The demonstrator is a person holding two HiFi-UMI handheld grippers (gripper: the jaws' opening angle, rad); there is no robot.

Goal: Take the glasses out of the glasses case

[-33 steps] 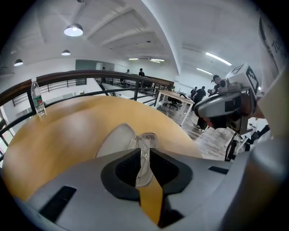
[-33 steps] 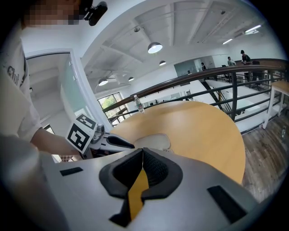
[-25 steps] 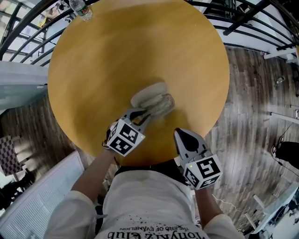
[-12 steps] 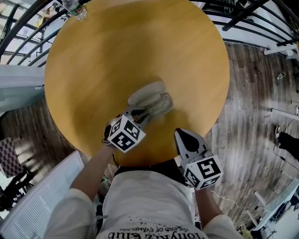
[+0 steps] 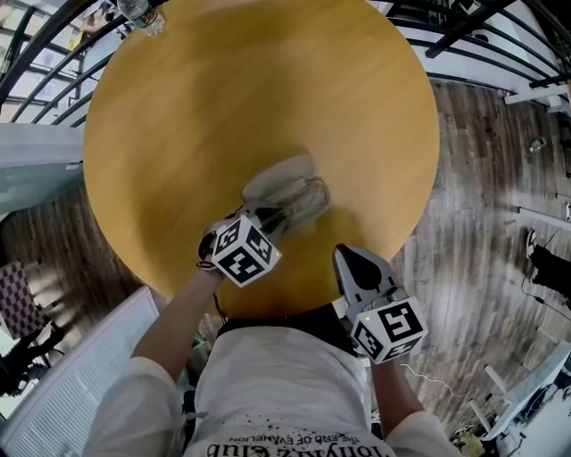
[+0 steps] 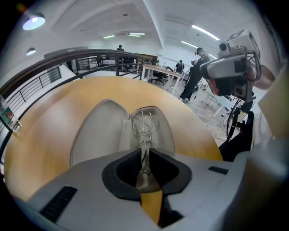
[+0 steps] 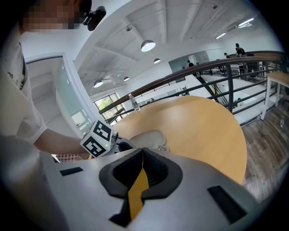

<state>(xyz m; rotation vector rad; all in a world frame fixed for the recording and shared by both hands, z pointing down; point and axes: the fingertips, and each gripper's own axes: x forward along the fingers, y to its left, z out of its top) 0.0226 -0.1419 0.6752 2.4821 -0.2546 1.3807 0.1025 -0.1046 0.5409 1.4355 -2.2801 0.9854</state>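
Observation:
A pale grey glasses case (image 5: pixel 278 181) lies open in the near middle of the round wooden table (image 5: pixel 259 89). In the left gripper view the thin wire glasses (image 6: pixel 143 122) stand in the case's right half (image 6: pixel 159 131), beside the lid (image 6: pixel 97 131). My left gripper (image 6: pixel 143 155) is shut on the near end of the frame. In the head view the left gripper (image 5: pixel 268 219) reaches into the case from the near left. My right gripper (image 5: pixel 352 256) hovers shut and empty over the table's near edge, to the right of the case (image 7: pixel 146 136).
A clear bottle (image 5: pixel 143 13) stands at the table's far left edge. Black railings (image 5: pixel 464 36) run behind the table, with plank floor (image 5: pixel 482 178) to the right. My body is close against the near edge.
My left gripper has moved slightly right and forward, further into the case. The right gripper and the case have stayed put.

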